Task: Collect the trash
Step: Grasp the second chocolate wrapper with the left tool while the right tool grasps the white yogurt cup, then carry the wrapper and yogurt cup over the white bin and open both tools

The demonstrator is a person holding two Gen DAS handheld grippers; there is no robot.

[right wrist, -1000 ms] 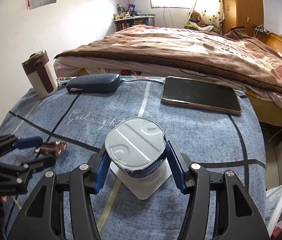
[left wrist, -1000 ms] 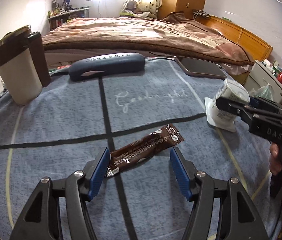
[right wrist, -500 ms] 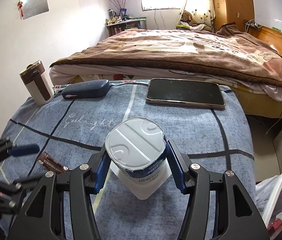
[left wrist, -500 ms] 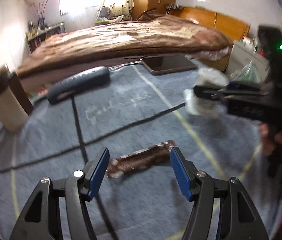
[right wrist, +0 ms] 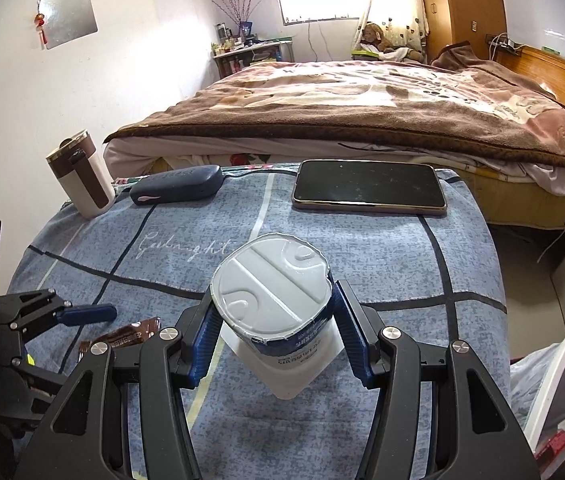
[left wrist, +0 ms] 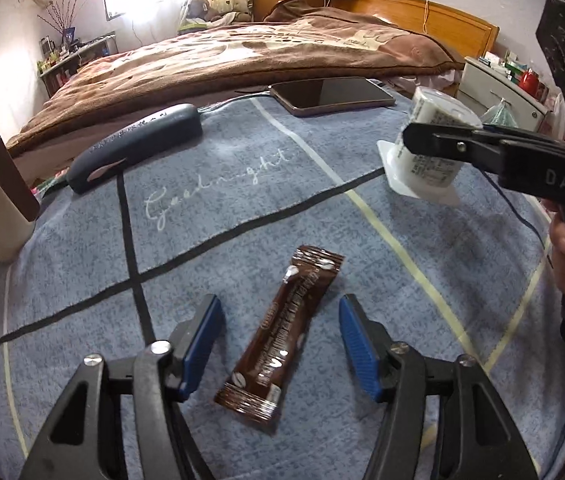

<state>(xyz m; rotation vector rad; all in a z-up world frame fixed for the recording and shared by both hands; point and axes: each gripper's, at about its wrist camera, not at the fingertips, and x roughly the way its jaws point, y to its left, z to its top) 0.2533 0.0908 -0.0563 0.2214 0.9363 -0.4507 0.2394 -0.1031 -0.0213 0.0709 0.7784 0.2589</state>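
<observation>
A brown snack wrapper (left wrist: 282,332) lies on the blue cloth-covered table (left wrist: 222,208), lengthwise between the fingers of my left gripper (left wrist: 280,344), which is open around it without touching. It also shows in the right wrist view (right wrist: 122,336). My right gripper (right wrist: 270,336) is shut on a white yogurt cup (right wrist: 272,300), held upside down above the cloth. The cup also shows in the left wrist view (left wrist: 430,152), at the right.
On the table stand a brown-and-white tumbler (right wrist: 80,178), a dark blue case (right wrist: 178,188) and a black tablet (right wrist: 368,188). A bed (right wrist: 362,112) lies beyond. A white-rimmed bin with a bag (right wrist: 554,392) stands at the right of the table.
My left gripper has swung round, so the wrapper now lies lengthwise between its fingers instead of across. My right gripper still holds the cup and has drawn back a little.
</observation>
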